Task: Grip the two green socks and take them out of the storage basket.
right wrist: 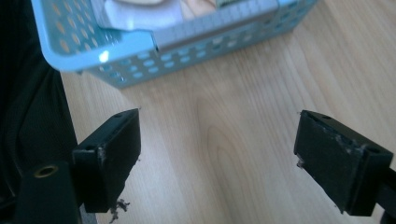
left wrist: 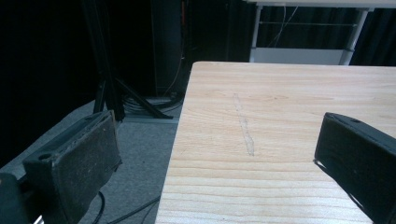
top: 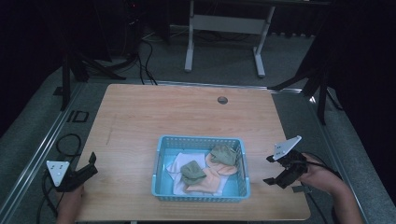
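A light blue basket (top: pixel 160 151) stands on the wooden table (top: pixel 154 112), near its front middle. Inside lie a white cloth (top: pixel 176 164), an orange cloth (top: pixel 208 179) and two green cloths (top: pixel 192 171) (top: pixel 224 155). My left gripper (top: pixel 91 164) hovers open at the table's front left corner, well left of the basket, with nothing between its jaws. My right gripper (top: pixel 270 170) is open and empty just right of the basket. In the right gripper view its gripper (right wrist: pixel 217 154) points at bare wood below the basket's corner (right wrist: pixel 135 44). In the left gripper view its gripper (left wrist: pixel 215 163) straddles the table's left edge.
A small round grommet (top: pixel 222 100) sits near the table's far edge. Grey floor with black cables (top: pixel 144 60) and stand legs surrounds the table. A white desk frame (top: pixel 224 28) stands behind. A faint scratch (left wrist: pixel 245 130) marks the wood.
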Motion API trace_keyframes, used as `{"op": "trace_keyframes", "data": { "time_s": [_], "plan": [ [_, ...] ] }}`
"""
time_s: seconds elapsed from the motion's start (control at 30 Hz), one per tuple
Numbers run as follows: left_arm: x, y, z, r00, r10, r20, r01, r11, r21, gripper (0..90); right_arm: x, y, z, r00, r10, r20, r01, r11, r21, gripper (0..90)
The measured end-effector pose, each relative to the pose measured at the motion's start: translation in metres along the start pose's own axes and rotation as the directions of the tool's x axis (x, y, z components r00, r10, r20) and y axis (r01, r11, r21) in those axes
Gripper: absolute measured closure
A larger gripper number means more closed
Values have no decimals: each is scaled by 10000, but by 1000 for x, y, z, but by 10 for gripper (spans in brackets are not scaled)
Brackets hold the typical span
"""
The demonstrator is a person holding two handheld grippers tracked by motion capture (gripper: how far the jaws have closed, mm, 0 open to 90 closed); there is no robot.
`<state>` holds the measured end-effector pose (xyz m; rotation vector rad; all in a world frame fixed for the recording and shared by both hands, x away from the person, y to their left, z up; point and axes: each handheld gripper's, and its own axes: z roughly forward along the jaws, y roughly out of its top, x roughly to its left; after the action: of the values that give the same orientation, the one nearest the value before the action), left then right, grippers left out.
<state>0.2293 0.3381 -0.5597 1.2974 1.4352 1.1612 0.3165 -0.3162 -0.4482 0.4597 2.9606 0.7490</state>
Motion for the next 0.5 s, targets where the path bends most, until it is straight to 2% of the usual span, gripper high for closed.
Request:
{"op": "trace_keyframes", "data": {
  "time_s": [0.27,0.37,0.47,0.5],
  "plan": [
    [0,0,0,10000,20,8,-20,10000,15,4,5,32,-3,9976,-315,-619,302,9993,-208,140],
    [0,0,0,10000,3,18,-3,10000,13,5,9,45,0,9962,-652,-579,642,9977,-194,139],
    [0,0,0,10000,-14,36,14,10000,17,5,10,57,4,9949,-636,-780,628,9980,-118,140],
    [0,0,0,10000,-23,35,23,10000,15,4,11,62,5,9949,-710,-711,708,9975,-44,147]
  ]
}}
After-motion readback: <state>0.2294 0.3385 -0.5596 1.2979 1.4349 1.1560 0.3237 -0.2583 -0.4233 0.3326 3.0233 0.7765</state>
